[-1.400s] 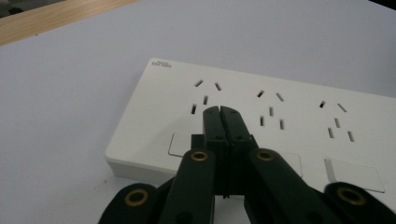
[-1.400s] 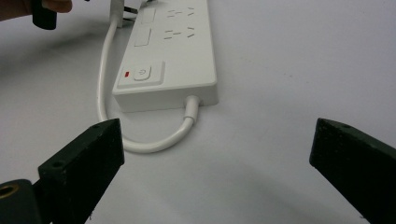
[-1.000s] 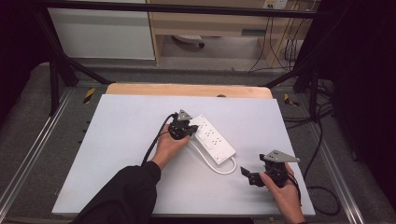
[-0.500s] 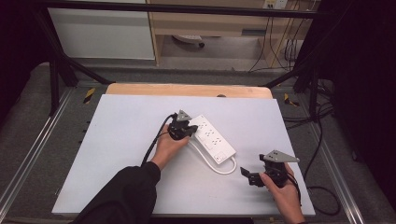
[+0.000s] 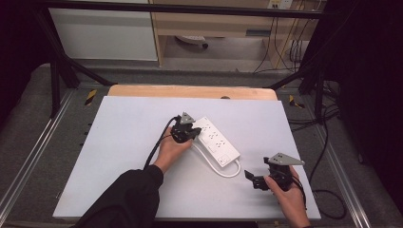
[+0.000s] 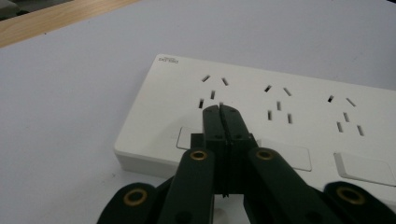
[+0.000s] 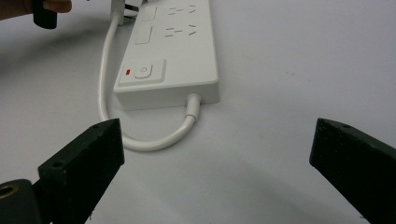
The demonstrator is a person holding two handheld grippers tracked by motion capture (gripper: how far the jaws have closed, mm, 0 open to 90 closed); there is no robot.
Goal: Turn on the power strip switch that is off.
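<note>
On the white worktop (image 5: 119, 142), roughly midway between its left and right edges, a white power strip (image 5: 216, 141) lies at a slant, one end toward the far edge and the other toward the near right corner. In the high view the left claw (image 5: 189, 132) sits at the strip's far end, but whether it touches is too small to tell there. The left gripper view settles more: the left claw (image 6: 219, 109) is clenched with its jaws pressed together and nothing between them, its tip over the strip's top face just beside the first group of socket slots (image 6: 212, 88); contact itself cannot be made out. The right gripper view adds the strip's near end, with a switch (image 7: 142, 71), a small red mark beside it, and the white cable (image 7: 140, 142) looping out from that end and back along the strip's side. The right claw (image 5: 254, 178) rests near the near right corner, well apart from the strip, and in its own view the right claw (image 7: 217, 154) stands released, jaws wide with bare worktop between.
</note>
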